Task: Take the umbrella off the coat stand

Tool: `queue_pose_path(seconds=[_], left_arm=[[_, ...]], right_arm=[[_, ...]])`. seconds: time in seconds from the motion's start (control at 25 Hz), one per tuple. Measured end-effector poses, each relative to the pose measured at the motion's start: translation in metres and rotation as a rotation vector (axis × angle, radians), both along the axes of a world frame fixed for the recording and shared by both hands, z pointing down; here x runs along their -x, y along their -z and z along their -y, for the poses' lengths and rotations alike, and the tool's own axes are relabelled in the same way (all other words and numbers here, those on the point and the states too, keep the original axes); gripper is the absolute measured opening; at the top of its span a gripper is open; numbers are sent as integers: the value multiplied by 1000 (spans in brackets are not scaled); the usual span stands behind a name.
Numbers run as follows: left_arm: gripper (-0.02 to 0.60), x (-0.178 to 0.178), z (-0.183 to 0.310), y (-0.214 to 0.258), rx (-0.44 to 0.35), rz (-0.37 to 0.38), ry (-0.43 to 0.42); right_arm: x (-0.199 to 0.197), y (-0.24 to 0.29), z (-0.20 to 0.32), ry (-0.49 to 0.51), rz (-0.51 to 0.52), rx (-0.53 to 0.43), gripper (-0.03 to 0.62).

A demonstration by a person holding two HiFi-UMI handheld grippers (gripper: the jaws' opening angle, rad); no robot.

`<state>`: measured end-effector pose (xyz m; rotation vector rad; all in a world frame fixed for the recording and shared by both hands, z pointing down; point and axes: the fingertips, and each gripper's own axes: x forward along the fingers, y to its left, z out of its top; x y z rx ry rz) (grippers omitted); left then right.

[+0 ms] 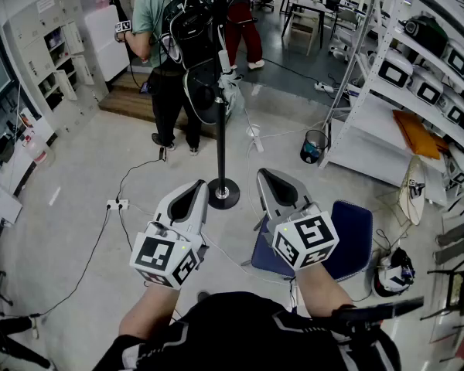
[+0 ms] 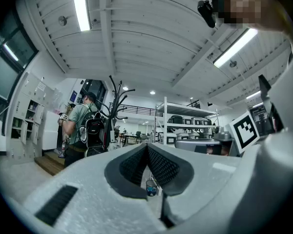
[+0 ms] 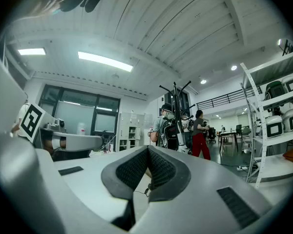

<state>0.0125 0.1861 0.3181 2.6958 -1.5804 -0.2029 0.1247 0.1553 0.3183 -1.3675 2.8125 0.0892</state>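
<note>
Left tongs (image 1: 196,185) and right tongs (image 1: 266,176) are pressed together, empty; ahead, the black metal coat stand (image 1: 220,130) seemingly holds a pale folded umbrella (image 1: 230,83): nothing done yet.

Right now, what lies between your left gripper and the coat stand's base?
Nothing: in the head view only a narrow strip of bare floor separates the left gripper from the coat stand's base.

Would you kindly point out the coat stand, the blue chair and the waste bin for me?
coat stand (image 1: 223,199), head view, on its round base.
blue chair (image 1: 354,242), head view, on the seat.
waste bin (image 1: 309,157), head view, on its side wall.
</note>
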Motion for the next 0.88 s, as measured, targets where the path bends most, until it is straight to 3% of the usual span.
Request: queue_pose_path(seconds=[0.88], left_arm=[[9, 41, 7, -3, 4, -17, -15]], right_arm=[[31, 0, 9, -43, 13, 14, 3]])
